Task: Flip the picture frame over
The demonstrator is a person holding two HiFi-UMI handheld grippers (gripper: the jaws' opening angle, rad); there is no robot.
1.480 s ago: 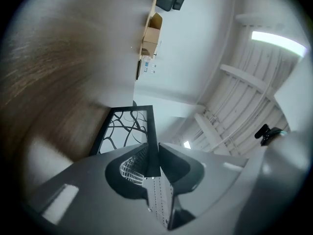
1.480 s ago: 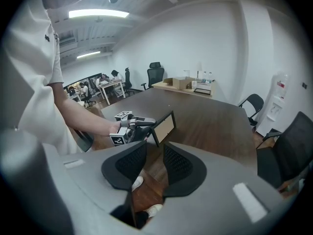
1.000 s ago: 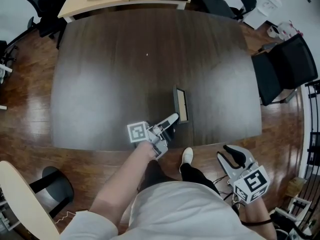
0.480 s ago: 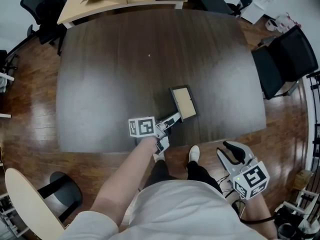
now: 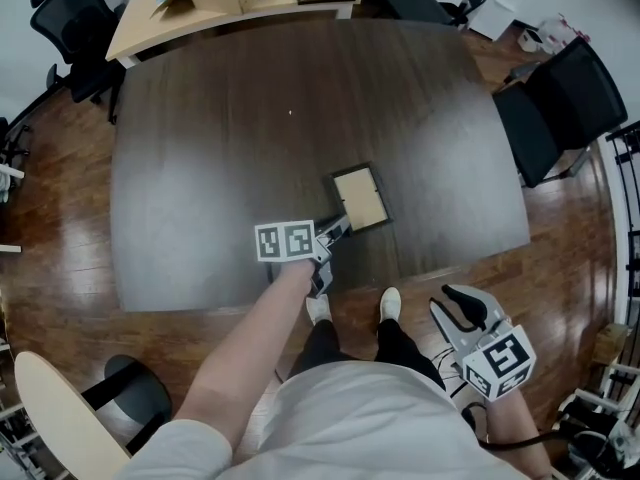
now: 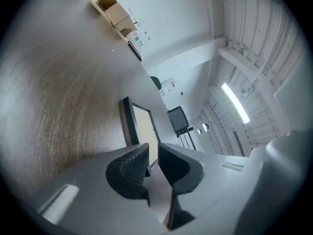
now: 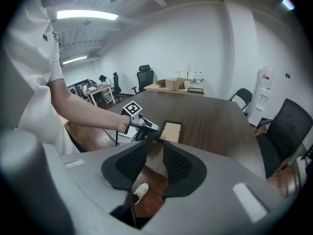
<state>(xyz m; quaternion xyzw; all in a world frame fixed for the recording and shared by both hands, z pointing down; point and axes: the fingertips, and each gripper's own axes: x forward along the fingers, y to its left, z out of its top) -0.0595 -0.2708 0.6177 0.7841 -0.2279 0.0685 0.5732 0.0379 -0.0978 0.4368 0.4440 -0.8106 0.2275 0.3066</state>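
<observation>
Off the table's near edge, low right: right gripper (image 5: pixel 458 303), jaws slightly parted, empty. At the near edge: left gripper (image 5: pixel 333 230), clenched on the near corner of the picture frame (image 5: pixel 360 197), pale panel upward, on the dark table (image 5: pixel 200 168). Risk: the corner-only pinch may let the frame twist or drop.

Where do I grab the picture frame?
Grip the picture frame at its near corner rim, coming from the person's side. It lies flat on the table, so only the thin edge fits between jaws; the left gripper is shut there.
</observation>
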